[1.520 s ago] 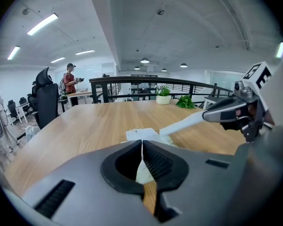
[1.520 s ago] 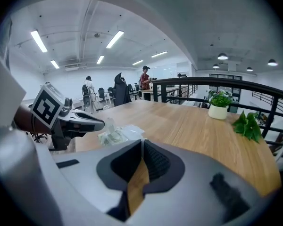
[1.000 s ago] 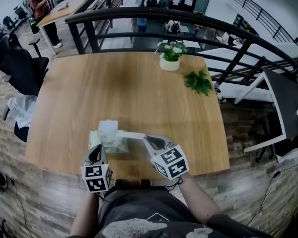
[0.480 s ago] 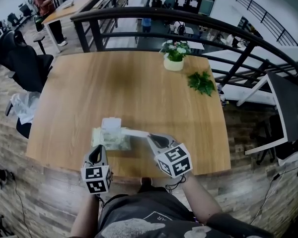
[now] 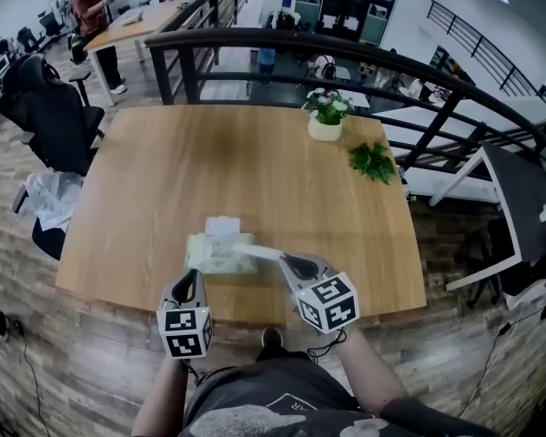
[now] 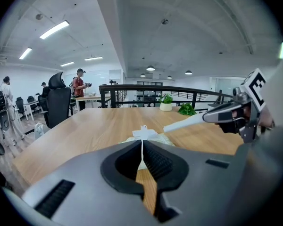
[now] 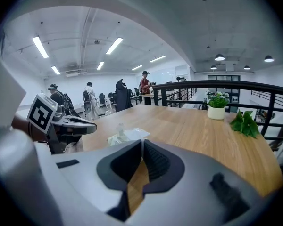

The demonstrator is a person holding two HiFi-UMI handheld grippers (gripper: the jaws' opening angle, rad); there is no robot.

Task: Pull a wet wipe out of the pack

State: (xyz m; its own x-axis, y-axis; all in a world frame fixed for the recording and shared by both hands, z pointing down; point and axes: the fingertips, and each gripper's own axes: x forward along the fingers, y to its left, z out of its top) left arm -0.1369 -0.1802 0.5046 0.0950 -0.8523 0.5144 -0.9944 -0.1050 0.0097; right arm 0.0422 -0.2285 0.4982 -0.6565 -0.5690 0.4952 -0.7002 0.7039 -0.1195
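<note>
my right gripper (image 5: 288, 260) pinches the wet wipe (image 5: 259, 251) by its free end | wipe: thin, soft, damp, probably tears easily | my left gripper (image 5: 190, 279) pressed together, empty | pack (image 5: 214, 260) light, may slide

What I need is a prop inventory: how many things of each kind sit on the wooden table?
Wet wipe pack: 1
Wet wipe, partly pulled out: 1
Potted flowering plant: 1
Leafy green sprig: 1
Total: 4

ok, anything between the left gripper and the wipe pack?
Nothing visible. The left gripper, jaws shut, points at the near edge of the pack. The wet wipe runs from the top of the pack sideways to the right gripper, which is shut on it, clear of that line.
</note>
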